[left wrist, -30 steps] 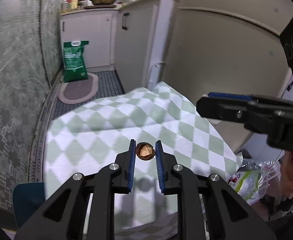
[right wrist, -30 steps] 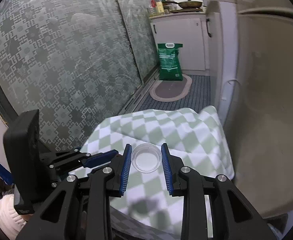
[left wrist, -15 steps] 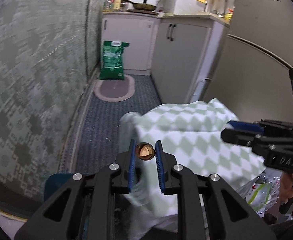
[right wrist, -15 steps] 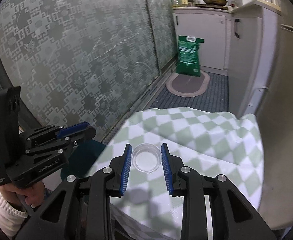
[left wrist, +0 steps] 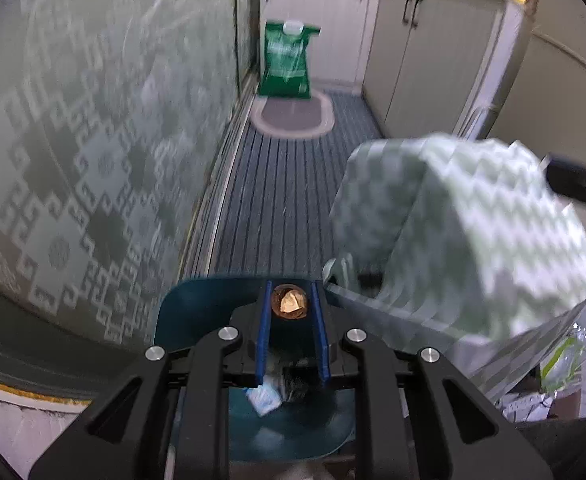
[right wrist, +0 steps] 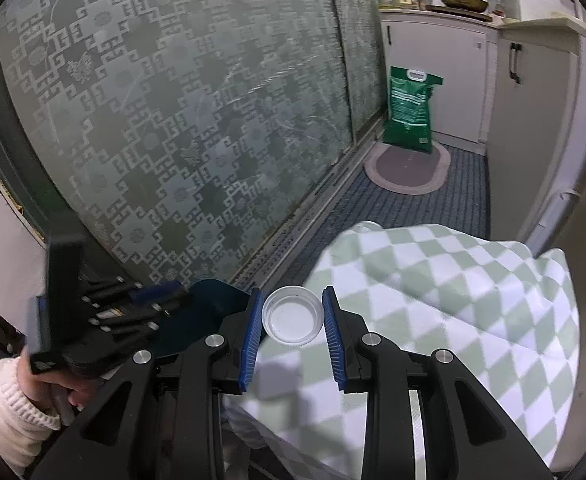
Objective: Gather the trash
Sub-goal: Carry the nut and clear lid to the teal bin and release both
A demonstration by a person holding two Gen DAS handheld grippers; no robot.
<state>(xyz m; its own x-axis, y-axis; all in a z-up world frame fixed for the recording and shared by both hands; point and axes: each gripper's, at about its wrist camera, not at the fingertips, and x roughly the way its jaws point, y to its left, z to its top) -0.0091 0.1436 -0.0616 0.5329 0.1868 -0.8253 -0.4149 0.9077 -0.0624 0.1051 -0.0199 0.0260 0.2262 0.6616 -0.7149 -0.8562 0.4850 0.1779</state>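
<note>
My left gripper [left wrist: 290, 306] is shut on a small brown nut shell [left wrist: 289, 306], pinched between its blue pads. It hangs over the open dark teal trash bin [left wrist: 181, 312], where crumpled white scraps [left wrist: 264, 397] lie at the bottom. In the right wrist view, my right gripper [right wrist: 292, 317] is shut on a round white plastic lid [right wrist: 292, 317], held over the left edge of the green-and-white checked tablecloth [right wrist: 445, 280]. The left gripper [right wrist: 105, 312] and the person's hand in a white sleeve [right wrist: 9, 392] show at lower left, above the bin [right wrist: 205, 304].
A patterned frosted glass door [right wrist: 173, 120] runs along the left. A striped floor mat [left wrist: 277, 200] leads to an oval rug [left wrist: 293, 116] and a green sack [right wrist: 411, 110] by white cabinets [left wrist: 421, 56]. Plastic bags [left wrist: 561, 360] lie under the table at right.
Both grippers swung left off the checked table. The left one, still holding the shell, now hangs over the teal bin. The right one still holds the lid near the table's left edge.
</note>
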